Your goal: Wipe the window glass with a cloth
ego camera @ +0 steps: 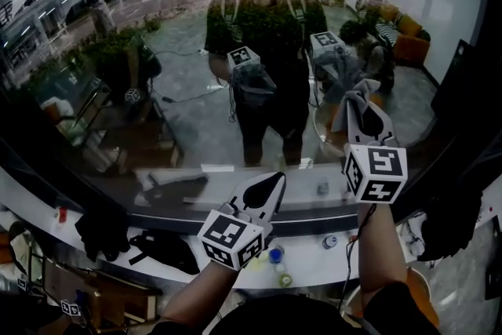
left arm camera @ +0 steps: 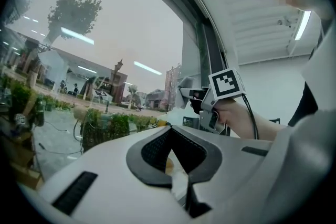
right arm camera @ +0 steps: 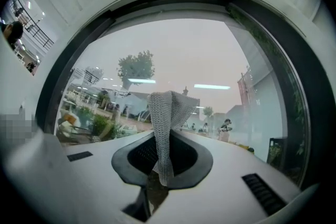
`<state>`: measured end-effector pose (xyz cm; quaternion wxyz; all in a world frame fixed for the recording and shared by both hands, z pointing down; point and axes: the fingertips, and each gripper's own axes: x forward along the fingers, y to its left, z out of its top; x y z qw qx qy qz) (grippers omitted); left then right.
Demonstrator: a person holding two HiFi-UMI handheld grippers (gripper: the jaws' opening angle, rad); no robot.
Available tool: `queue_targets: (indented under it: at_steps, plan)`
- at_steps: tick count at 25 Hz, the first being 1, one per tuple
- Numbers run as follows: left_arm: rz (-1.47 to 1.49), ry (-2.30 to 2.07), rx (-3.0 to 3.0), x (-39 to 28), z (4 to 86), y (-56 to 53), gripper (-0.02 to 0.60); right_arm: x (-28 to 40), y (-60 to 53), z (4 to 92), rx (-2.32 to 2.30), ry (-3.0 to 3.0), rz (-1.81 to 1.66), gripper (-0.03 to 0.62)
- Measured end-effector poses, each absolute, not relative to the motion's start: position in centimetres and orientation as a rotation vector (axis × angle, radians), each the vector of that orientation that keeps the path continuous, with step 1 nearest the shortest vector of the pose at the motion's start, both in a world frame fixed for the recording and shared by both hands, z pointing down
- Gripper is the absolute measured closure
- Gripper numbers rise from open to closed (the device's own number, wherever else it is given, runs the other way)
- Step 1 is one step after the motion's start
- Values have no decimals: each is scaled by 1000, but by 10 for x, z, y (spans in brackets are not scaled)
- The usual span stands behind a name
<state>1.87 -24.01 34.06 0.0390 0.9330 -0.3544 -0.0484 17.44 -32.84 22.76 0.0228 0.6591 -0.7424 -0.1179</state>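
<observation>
Grey mesh cloth — bunched, pinched by right gripper fingers; left gripper fingers together.

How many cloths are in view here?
1. The cloth is clamped in the right gripper, up by the window glass. The left gripper holds none. More could be hidden out of view.

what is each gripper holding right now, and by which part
The right gripper grips the grey mesh cloth by a bunched end, and the rest stands up past its jaws. The left gripper is shut on nothing.
</observation>
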Motion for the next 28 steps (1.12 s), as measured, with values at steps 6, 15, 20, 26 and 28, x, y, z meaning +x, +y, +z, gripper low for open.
queue_targets:
  at_steps: [6,15,20,26,28]
  plan:
    - [-176,-1142,2839,-44,346,-242,574,106,-334,230,2023,-2294,-381,542]
    - [-212,-1208,2817,-123,351,-238,574,9,-338,232,1944,-2334,-397,542]
    - [-195,-1244,2807,-171,360,-234,574,-52,-340,240,1886,-2380,-395,542]
    - [-164,-1325,2778,-227,368,-232,574,-121,-346,244,1794,-2450,-395,543]
    - [-164,-1346,2771,-241,368,-230,574,-141,-347,244,1757,-2477,-393,542]
